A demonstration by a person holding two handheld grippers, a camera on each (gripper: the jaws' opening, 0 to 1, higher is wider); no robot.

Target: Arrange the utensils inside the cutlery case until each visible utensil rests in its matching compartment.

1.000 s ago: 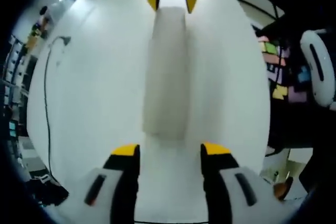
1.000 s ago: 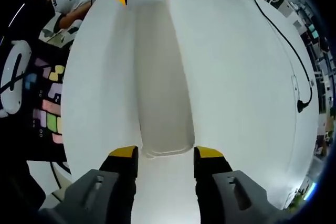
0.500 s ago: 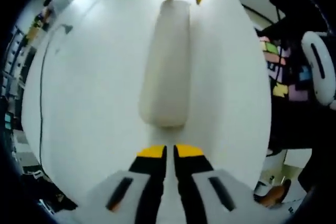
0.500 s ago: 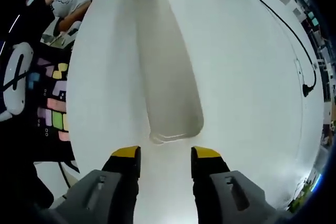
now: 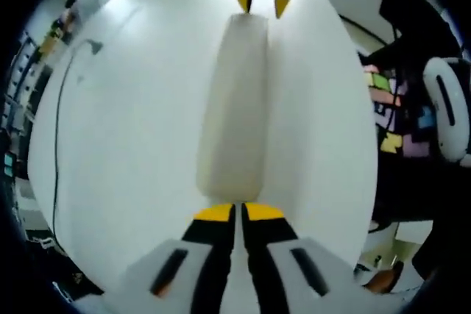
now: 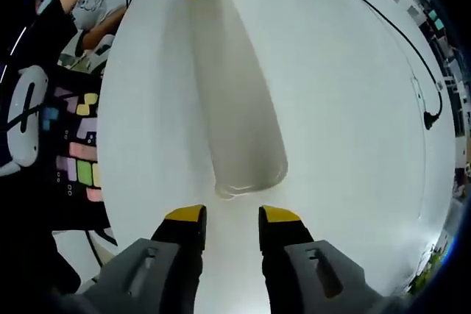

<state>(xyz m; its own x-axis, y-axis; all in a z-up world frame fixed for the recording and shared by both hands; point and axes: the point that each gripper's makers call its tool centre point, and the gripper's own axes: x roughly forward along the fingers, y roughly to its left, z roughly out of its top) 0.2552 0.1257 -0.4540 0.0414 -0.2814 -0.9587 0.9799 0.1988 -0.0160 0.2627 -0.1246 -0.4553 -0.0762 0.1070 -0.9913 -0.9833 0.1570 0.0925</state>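
In the left gripper view the left gripper [image 5: 235, 212] sits at lower centre with its yellow tips pressed together, just at the near end of the case [image 5: 234, 108]; I cannot tell whether anything is pinched between them. The case, a long pale closed box, runs straight up the frame along the white surface [image 5: 132, 145], and at its far end, top centre, the right gripper [image 5: 262, 4] shows its tips apart.

In the right gripper view the right gripper's tips stand apart at lower centre, just short of the case's rounded near end, touching nothing. At the far end, at the top of the frame, the left gripper's tips are together.

The two grippers face each other, one at each end, probably to steady or open the case; no utensils can be seen, so the sorting looks not yet begun.

Around it the surface is bare except for a thin black cable [image 6: 412, 86] near its edge, well apart from the case. Beyond the edge lie coloured tiles [image 6: 77, 159] and a white rounded object [image 5: 449, 104]. Nothing blocks either end.
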